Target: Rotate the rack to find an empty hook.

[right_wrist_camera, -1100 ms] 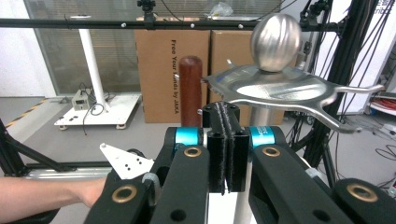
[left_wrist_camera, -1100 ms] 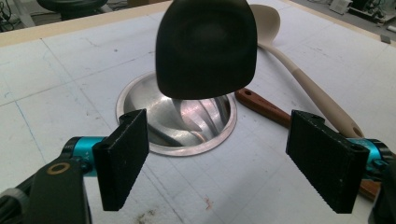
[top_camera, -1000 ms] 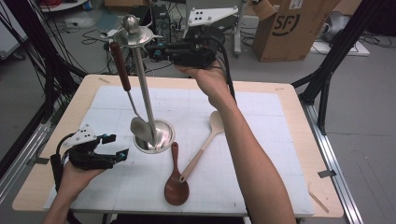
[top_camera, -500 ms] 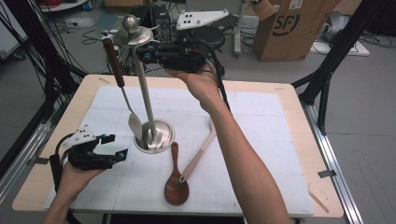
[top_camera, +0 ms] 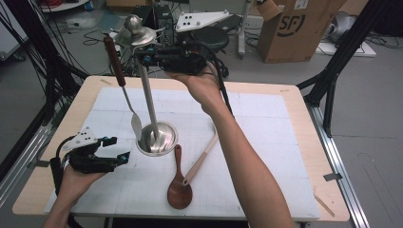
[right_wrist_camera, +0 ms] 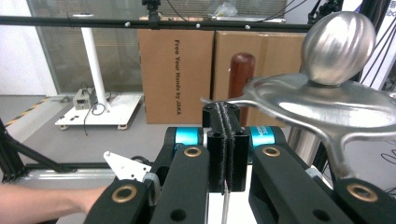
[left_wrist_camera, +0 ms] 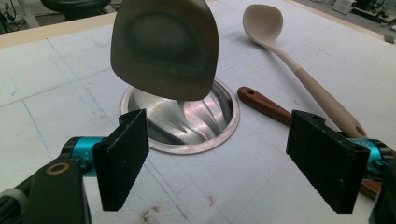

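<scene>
Hanging metal spatula beside stand, right gripper closed (empty), left gripper apart, wooden spoon nearby.

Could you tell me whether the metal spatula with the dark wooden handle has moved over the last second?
Yes. In the high view the spatula has swung left, away from the stand's pole; its blade now hangs over the left rim of the stand's base.

Right gripper view: whatever sits between the pressed-together pads is hidden, 1 thin metal sliver pokes out below. Stand top disc cut off at the right edge. Left gripper view: hanging spatula handle cropped at top; brown spoon bowl hidden behind the pad.
</scene>
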Demonstrator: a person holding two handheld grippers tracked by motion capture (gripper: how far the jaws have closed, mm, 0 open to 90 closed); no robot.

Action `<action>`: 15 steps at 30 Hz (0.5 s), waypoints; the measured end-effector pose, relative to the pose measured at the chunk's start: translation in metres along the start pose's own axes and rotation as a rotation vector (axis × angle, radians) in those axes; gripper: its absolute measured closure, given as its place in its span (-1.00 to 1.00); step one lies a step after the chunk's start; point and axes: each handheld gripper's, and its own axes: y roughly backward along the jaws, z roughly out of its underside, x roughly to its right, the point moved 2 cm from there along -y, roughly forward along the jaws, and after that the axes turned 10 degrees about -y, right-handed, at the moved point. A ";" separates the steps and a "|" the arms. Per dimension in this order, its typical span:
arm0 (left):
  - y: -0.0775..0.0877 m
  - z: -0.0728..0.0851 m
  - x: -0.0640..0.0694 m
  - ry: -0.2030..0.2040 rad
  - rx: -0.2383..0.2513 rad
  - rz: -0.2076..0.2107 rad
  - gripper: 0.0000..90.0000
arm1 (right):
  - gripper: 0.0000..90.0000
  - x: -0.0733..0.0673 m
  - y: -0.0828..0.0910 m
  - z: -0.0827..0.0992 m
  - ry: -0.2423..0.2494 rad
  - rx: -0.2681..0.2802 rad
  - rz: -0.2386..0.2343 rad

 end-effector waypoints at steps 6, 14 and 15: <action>0.000 0.000 0.001 0.003 0.001 -0.003 -0.52 | 0.98 0.003 0.013 0.006 0.001 0.000 0.004; 0.000 0.000 0.001 0.003 0.003 -0.004 -0.52 | 0.98 0.013 0.032 0.011 -0.023 0.000 0.027; 0.000 0.000 0.001 0.001 0.002 -0.004 -0.52 | 0.98 0.015 0.034 0.012 -0.026 0.000 0.031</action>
